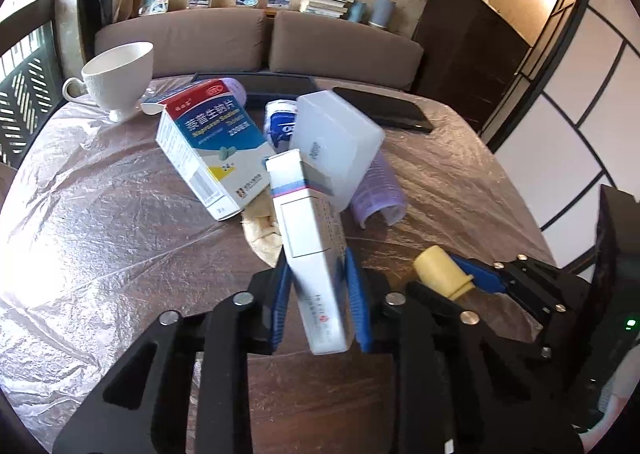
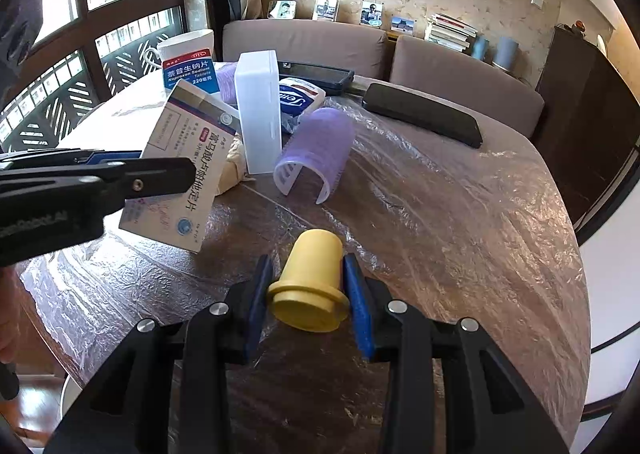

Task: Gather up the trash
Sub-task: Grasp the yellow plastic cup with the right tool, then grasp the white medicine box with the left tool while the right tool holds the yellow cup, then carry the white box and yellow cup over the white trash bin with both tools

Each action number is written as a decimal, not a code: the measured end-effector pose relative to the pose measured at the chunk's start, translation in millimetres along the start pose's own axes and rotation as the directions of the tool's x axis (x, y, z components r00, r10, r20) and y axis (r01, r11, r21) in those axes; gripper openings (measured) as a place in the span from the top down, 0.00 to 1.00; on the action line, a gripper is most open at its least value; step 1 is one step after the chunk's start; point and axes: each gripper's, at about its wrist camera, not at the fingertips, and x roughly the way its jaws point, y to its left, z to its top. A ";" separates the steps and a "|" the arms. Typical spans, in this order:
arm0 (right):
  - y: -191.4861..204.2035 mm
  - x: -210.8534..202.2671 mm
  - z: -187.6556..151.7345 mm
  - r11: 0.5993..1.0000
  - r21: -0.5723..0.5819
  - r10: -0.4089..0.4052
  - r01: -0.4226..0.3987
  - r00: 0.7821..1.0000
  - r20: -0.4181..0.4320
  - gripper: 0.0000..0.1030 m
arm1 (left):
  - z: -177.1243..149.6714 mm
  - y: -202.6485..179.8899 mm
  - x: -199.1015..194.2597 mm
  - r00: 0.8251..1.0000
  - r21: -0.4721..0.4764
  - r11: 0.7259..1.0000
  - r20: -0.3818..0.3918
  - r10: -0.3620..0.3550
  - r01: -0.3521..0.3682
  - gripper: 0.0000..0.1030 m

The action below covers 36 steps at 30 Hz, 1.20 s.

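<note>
**Both tools loaded, the pile still on the bench**

Left wrist view: your left tool is closed on a white medicine box, its blue pads pressing the box's two broad faces, the box tilted and lifted clear of the bench. Beyond it the rest of the clutter sits together near the middle of the bench: a naproxen box, a translucent plastic case leaning on the heap, a tissue pack, a purple hair roller and a crumpled tan scrap. A white cup stands at the far left edge; you cannot see into it from here. A black phone lies toward the far edge. Your right tool shows at the right with a yellow cap in it.

Right wrist view: your right tool is closed on the yellow cap, flanged end toward the camera, held above the near part of the bench. The medicine box hangs at the left in the other tool.

Progress, as a judgement: two pieces are picked up but not yet disposed of. No bin or bag appears in either view, so you cannot tell where they go. At least five pieces of trash remain on the bench.
</note>
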 end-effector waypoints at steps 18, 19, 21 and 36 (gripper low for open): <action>-6.6 -15.5 2.8 0.996 0.061 0.066 -0.067 0.998 0.009 0.65 | -2.8 0.3 -15.0 1.000 0.005 1.000 0.025 -0.012 0.011 0.81; -7.9 -16.6 2.4 0.995 0.068 0.069 -0.069 0.998 0.008 0.65 | -3.3 0.6 -15.6 1.000 0.004 1.000 0.025 -0.010 0.009 0.81; -9.2 -18.5 2.3 0.994 0.077 0.074 -0.074 0.997 0.004 0.65 | -4.9 1.8 -17.0 1.000 0.002 1.000 0.023 -0.006 0.006 0.81; -4.4 -37.8 -2.3 0.992 0.084 0.096 -0.094 0.995 -0.013 0.65 | -18.7 1.9 -26.5 0.999 0.009 0.999 -0.003 0.053 -0.053 0.81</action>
